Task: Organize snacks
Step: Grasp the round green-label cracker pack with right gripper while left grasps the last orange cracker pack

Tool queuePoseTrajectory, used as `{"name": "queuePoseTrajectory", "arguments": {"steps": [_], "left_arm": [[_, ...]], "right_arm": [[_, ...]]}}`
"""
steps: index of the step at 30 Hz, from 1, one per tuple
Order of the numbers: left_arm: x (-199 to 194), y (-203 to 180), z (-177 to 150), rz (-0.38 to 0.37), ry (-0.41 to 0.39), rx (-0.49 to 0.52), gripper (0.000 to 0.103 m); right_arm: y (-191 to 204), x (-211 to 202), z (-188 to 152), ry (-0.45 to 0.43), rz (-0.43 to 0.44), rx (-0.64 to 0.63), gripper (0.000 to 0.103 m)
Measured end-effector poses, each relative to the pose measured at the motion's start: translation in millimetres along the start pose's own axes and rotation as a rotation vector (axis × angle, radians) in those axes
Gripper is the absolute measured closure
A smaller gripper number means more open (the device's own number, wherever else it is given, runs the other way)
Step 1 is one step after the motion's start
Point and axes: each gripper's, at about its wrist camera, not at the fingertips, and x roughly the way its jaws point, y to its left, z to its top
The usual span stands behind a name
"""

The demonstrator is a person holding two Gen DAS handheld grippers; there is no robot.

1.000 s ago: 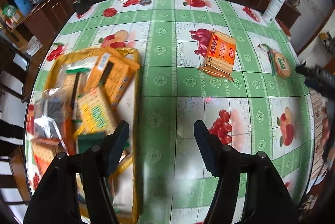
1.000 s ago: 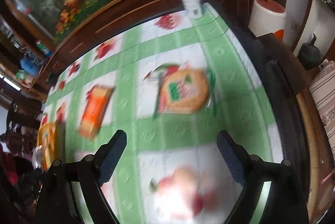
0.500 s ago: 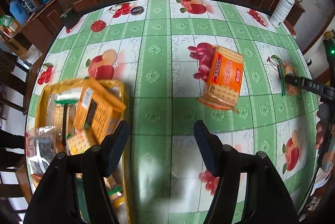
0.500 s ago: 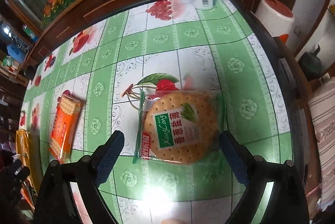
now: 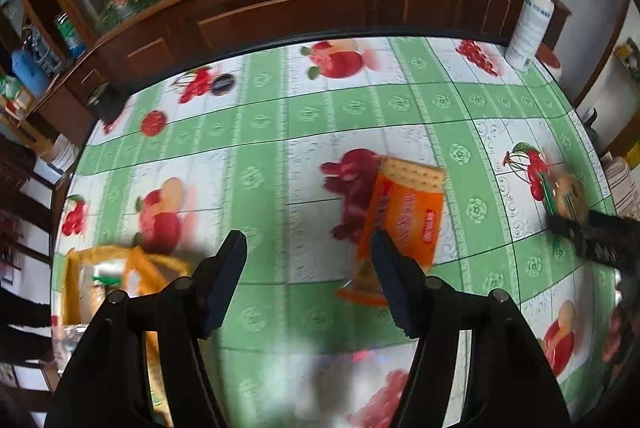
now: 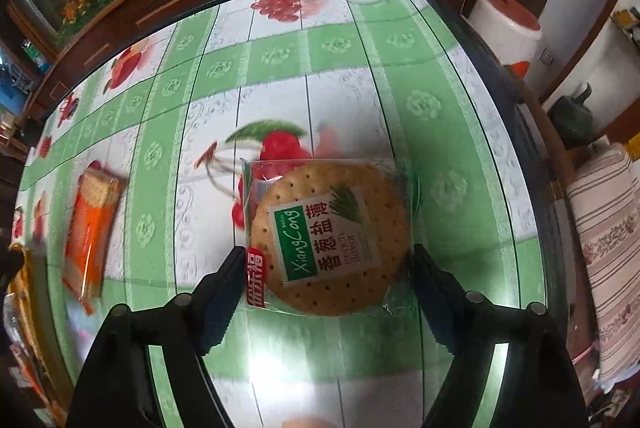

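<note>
A round biscuit packet with a green label lies flat on the green fruit-print tablecloth. It sits between the fingers of my right gripper. The jaws are closing and the pads reach the wrapper's side edges without visibly squeezing it. In the left wrist view that gripper hovers over the same packet. An orange cracker packet lies mid-table, just beyond the right finger of my left gripper, which is open with nothing between its fingers. The yellow basket, holding several snack packs, is at the lower left.
A white spray bottle stands at the table's far right corner. A dark wooden cabinet runs behind the table. Off the right edge stand a white drum with a red lid and a striped cloth.
My left gripper has swung away from the basket towards the orange cracker packet. My right gripper has come down around the round biscuit packet and its jaws have narrowed onto the wrapper's edges.
</note>
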Motion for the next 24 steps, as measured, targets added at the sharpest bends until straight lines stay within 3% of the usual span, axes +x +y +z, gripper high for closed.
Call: {"name": "queuePoseTrajectory", "arguments": {"steps": [6,9,16,19,21,22,24], "left_arm": [[25,-29,8,0.011,0.031,0.061,0.04],[38,-33,15,-0.019,0.071,0.053,0.04],[48,-39,21,0.0,0.088,0.06,0.031],[42,-37,22,-0.073,0.09,0.053,0.031],[39,-36,22,-0.194,0.129,0.031,0.031],[40,-40,23,-0.192,0.136,0.047,0.031],[41,-45,22,-0.112,0.118,0.098,0.031]], "right_arm": [[-7,-15,-35,0.031,0.056,-0.055,0.022],[-7,-21,-54,0.045,0.062,-0.101,0.022],[-10,-24,-58,0.046,0.08,-0.102,0.02],[-8,-22,-57,0.047,0.068,-0.111,0.019],[-8,-21,-57,0.047,0.066,-0.118,0.018],[-7,-21,-56,0.048,0.068,-0.118,0.017],[-7,-20,-56,0.05,0.068,-0.119,0.016]]}}
